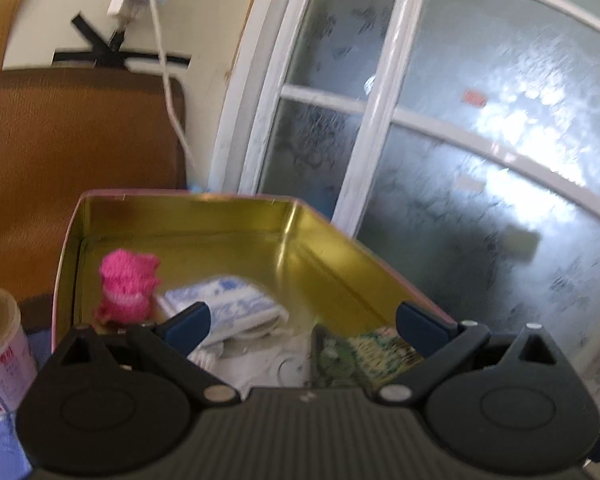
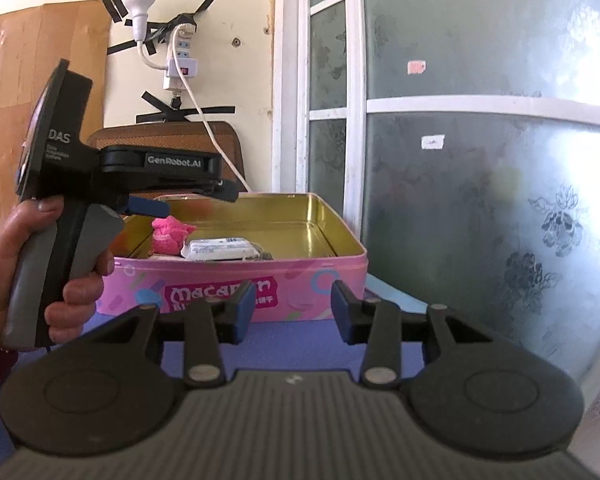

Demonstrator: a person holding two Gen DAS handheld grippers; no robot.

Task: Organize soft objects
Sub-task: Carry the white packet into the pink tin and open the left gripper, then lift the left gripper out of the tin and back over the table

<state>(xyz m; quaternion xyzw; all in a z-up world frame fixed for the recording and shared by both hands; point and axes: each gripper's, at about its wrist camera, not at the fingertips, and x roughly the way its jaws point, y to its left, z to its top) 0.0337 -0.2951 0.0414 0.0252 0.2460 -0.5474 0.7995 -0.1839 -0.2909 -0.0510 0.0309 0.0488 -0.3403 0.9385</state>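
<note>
A pink tin box (image 2: 340, 258) with a gold inside (image 1: 220, 216) stands open on the blue mat. In it lie a pink knitted piece (image 1: 128, 288) (image 2: 168, 236), a blue-and-white tissue pack (image 1: 236, 304) (image 2: 220, 248), a white cloth (image 1: 260, 364) and a green patterned cloth (image 1: 364, 354). My left gripper (image 1: 304, 328) (image 2: 192, 200) hangs over the tin's near-left part, held by a hand (image 2: 40, 264). It is open with nothing pinched. In front of the tin's outer wall, my right gripper (image 2: 294, 310) is open and holds nothing.
A paper cup (image 1: 0, 352) stands left of the tin. Behind it is a brown chair back (image 1: 80, 152) against a wall with a taped power strip (image 2: 180, 68) and white cable. Frosted glass doors (image 2: 480, 180) fill the right side. A blue mat (image 2: 300, 344) covers the table.
</note>
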